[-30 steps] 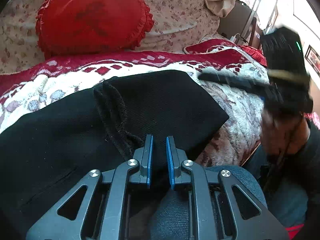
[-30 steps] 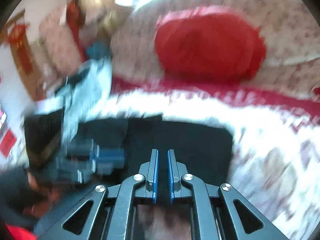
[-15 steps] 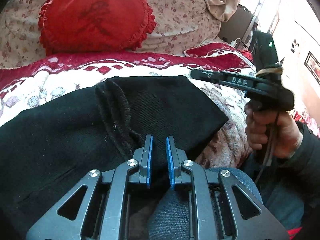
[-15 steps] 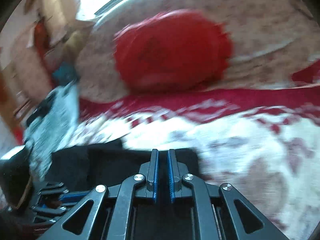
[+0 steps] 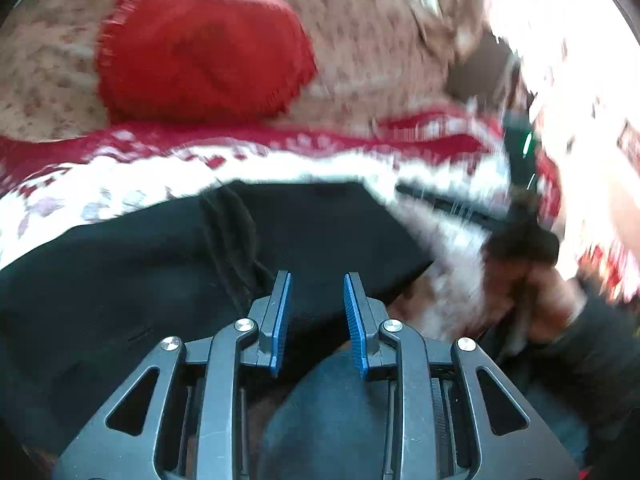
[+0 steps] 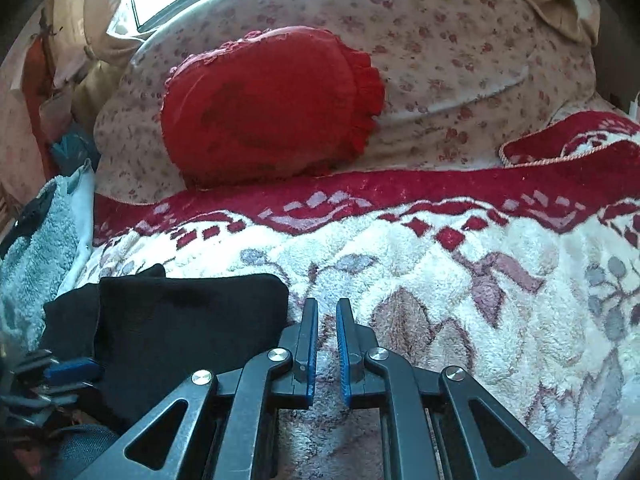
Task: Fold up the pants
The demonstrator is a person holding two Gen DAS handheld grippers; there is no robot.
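The black pants [image 5: 320, 224] lie folded on the patterned blanket, with a thick seam running toward me. My left gripper [image 5: 317, 276] hovers over their near edge. Its jaws are opening and the pads press on nothing. In the right wrist view the pants [image 6: 180, 320] sit at the lower left. My right gripper [image 6: 326, 302] is beside their right edge, over bare blanket, shut to a thin slit with nothing in it. A hand [image 5: 532, 292] holds that gripper at the right of the blurred left wrist view.
A red frilled cushion [image 6: 272, 104] leans on a floral pillow [image 6: 460, 40] at the back. The red and white fleece blanket [image 6: 440, 280] covers the bed. A light blue towel [image 6: 36, 248] lies at the left. A knee in blue jeans [image 5: 332, 412] is under my left gripper.
The left jaws have spread from a narrow gap and the gripper has lifted a little. The right gripper has swung right, off the pants and over bare blanket.
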